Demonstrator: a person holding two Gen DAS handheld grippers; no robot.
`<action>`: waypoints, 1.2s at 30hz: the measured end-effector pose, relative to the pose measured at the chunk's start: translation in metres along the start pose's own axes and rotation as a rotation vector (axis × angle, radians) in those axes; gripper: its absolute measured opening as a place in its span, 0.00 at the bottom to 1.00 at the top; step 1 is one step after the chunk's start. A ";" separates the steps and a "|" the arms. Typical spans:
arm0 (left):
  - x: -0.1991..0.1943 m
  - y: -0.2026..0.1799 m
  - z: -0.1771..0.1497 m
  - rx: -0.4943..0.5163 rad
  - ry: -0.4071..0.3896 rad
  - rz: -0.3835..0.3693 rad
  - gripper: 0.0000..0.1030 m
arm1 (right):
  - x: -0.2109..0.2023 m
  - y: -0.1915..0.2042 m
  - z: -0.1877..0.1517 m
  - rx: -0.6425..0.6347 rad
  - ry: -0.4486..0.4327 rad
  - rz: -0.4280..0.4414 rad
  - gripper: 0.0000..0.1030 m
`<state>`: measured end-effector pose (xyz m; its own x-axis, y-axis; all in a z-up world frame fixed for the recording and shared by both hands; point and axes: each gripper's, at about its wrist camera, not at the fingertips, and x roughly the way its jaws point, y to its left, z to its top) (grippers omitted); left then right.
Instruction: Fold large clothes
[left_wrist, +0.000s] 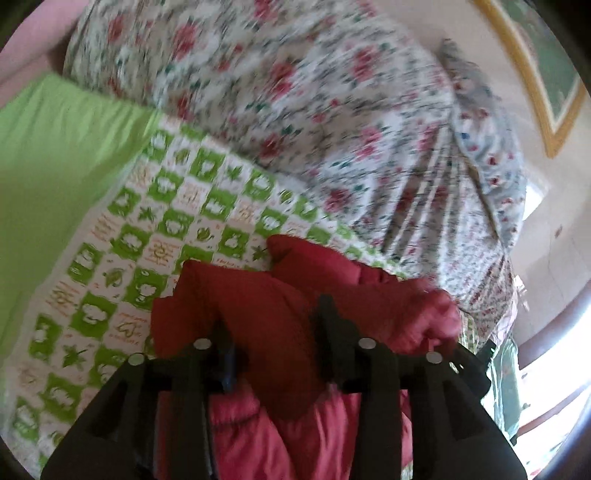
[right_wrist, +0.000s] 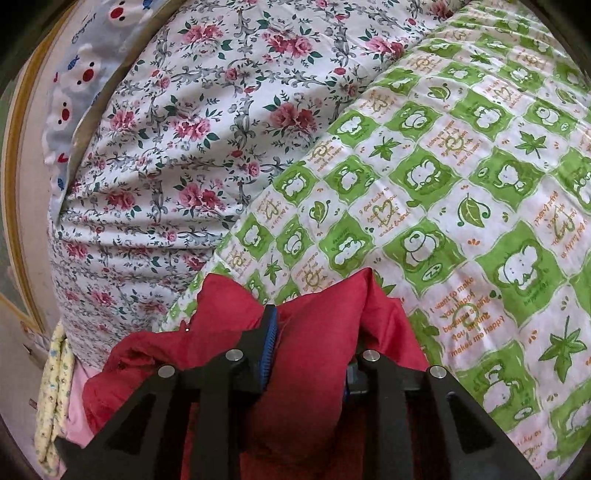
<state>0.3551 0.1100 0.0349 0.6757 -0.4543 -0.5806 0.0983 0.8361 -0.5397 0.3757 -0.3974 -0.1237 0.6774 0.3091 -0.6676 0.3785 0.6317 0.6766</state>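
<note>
- Red padded jacket (right_wrist: 295, 369) lies bunched at the near edge of the green-and-white checked bedsheet (right_wrist: 480, 192), both my tongs in it.
- My right tongs (right_wrist: 308, 343) pinch a thick fold of the jacket; red cloth fills the gap between the fingers.
- My left tongs (left_wrist: 273, 332) also grip a puffed fold of the jacket (left_wrist: 258, 302), cloth bulging between the fingers; that view is blurred.
- Flowered quilt (right_wrist: 184, 129) sits heaped beyond the jacket, on the bedsheet.
</note>
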 end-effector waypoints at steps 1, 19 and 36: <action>-0.010 -0.004 -0.002 0.005 -0.015 -0.009 0.37 | 0.001 0.000 0.000 0.000 0.000 -0.003 0.26; 0.061 -0.077 -0.078 0.331 0.154 0.048 0.39 | -0.012 0.031 0.004 -0.128 -0.012 -0.015 0.47; 0.073 -0.057 -0.069 0.291 0.126 0.079 0.39 | 0.002 0.138 -0.091 -0.811 0.139 -0.202 0.80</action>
<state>0.3483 0.0080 -0.0188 0.5954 -0.4037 -0.6946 0.2658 0.9149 -0.3039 0.3716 -0.2449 -0.0604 0.5415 0.1861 -0.8198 -0.1213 0.9823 0.1428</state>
